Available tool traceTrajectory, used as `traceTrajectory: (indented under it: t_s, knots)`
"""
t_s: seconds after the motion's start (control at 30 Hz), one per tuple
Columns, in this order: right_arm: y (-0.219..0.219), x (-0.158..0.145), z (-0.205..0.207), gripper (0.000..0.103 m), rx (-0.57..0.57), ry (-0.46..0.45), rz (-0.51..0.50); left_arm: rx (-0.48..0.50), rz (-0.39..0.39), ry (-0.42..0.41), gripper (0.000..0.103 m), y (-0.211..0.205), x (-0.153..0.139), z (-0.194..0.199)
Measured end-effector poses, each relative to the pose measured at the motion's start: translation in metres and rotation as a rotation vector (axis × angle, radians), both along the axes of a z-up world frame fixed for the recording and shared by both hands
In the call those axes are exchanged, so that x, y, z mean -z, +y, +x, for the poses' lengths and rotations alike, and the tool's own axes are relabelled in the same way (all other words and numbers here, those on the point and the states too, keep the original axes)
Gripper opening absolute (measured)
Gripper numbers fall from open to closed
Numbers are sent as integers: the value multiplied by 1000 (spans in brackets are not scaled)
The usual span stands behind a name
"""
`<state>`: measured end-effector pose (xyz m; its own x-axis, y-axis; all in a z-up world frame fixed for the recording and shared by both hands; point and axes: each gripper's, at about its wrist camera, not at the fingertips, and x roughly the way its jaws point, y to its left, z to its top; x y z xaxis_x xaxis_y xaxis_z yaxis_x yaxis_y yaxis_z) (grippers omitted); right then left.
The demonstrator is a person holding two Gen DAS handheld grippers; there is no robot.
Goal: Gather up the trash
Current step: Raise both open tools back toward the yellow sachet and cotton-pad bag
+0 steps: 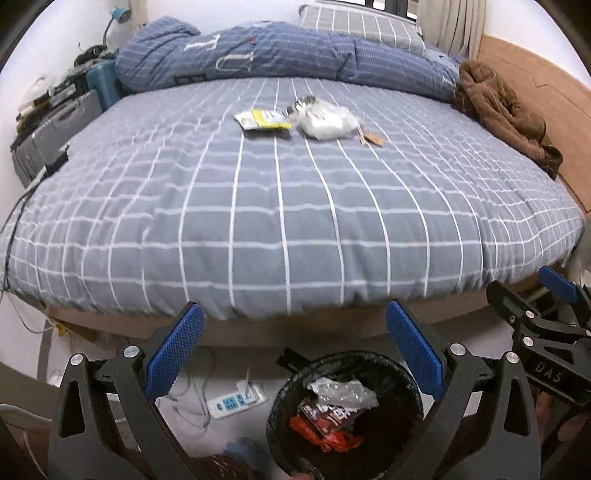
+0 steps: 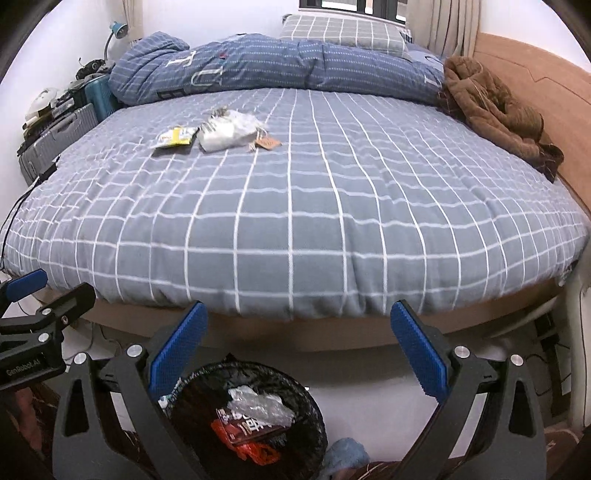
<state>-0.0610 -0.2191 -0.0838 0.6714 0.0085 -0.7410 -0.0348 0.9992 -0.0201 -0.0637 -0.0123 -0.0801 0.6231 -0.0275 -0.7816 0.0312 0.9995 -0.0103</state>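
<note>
Trash on bed: yellow-and-white wrapper (image 1: 263, 120) lying flat at 12 o'clock on the checked sheet (image 1: 295, 221), just beside a crumpled white plastic bag (image 1: 327, 120) to its 3 o'clock, touching or nearly so; small brown tag (image 1: 373, 139) on a string at the bag's 4 o'clock. Same cluster in right wrist view: wrapper (image 2: 173, 137), bag (image 2: 229, 131), tag (image 2: 266, 142), sitting at 11 o'clock, well apart from both grippers

Black-lined trash bin (image 1: 402, 373) on floor at 6 o'clock, below the bed's near edge; inside: clear crinkled plastic (image 1: 341, 393), red-and-dark snack packet (image 1: 327, 417). Bin also in right wrist view (image 2: 207, 376), at 7 o'clock

Left gripper (image 1: 295, 350) jaws spread wide, blue pads, nothing between them, hovering over bin, short of the bed. Right gripper (image 2: 299, 349) likewise spread wide, empty, near bed edge. Each gripper partly visible in the other's view: right one at 4 o'clock in left view, left one at 9 o'clock in right view

Rolled blue quilt (image 1: 280, 55) across far side of bed at 12 o'clock, checked pillow (image 1: 362, 24) behind it. Brown jacket (image 1: 506, 110) heaped at 2 o'clock against wooden headboard (image 1: 546, 85). Grey suitcase (image 1: 55, 125) at 10 o'clock beside bed, teal case behind it. White power strip (image 1: 236, 400) on floor at 7 o'clock, just beside bin
</note>
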Motion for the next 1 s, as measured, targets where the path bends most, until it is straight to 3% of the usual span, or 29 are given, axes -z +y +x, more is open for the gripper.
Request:
traceTrajectory:
  t_s: [0.4,1.0]
  knots:
    - [19,-34,37,95,-36,-54,-2,-43,-22,-46,97,22,-24,40]
    - [50,-31,119,95,-75,-28,31,-80,19,-61,97,44,-27,124]
